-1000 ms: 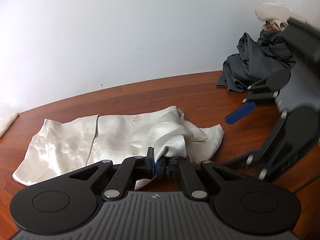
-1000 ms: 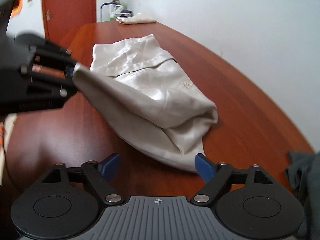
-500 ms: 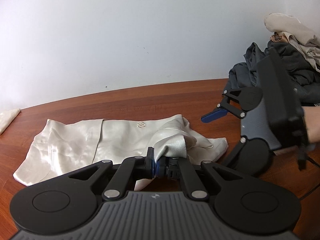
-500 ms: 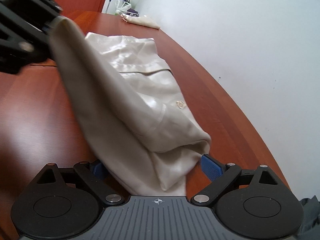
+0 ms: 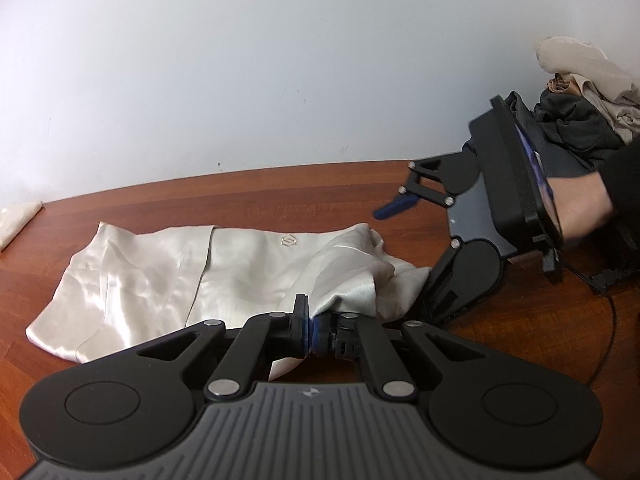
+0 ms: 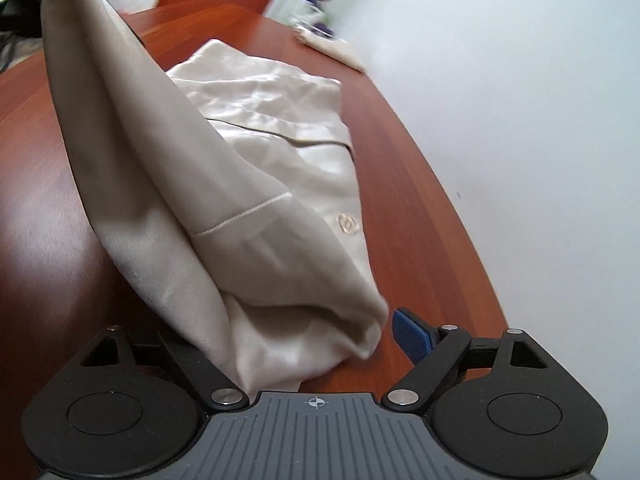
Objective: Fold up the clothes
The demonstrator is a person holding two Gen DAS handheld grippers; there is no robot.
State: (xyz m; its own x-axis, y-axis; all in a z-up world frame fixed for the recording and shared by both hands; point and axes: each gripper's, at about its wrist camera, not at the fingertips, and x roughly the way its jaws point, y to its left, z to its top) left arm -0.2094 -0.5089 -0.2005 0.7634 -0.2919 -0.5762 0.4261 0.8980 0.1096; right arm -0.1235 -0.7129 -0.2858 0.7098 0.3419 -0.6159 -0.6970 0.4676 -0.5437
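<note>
A cream satin garment point(image 5: 240, 264) lies spread on the wooden table point(image 5: 280, 200), a small embroidered logo point(image 5: 286, 241) facing up. My left gripper point(image 5: 310, 330) is shut on a corner of it and holds that corner lifted, so the cloth rises in a ridge point(image 6: 120, 120) in the right wrist view. My right gripper point(image 6: 300, 340) straddles the bunched right end of the garment point(image 6: 312, 332). Its jaws are closing, but the blue pad point(image 6: 412, 336) still stands clear of the cloth. The other finger is hidden under the fabric. A person's hand point(image 5: 580, 208) holds that gripper point(image 5: 408, 256).
A pile of dark grey and beige clothes point(image 5: 576, 120) sits at the table's right end, behind the right gripper. A folded cream cloth point(image 6: 332, 46) lies at the far end by the white wall. A thin black cable point(image 5: 604, 320) trails on the right.
The right gripper has rolled and come down toward the garment's right end, which now lies between its jaws. The left gripper has kept its hold and stayed put.
</note>
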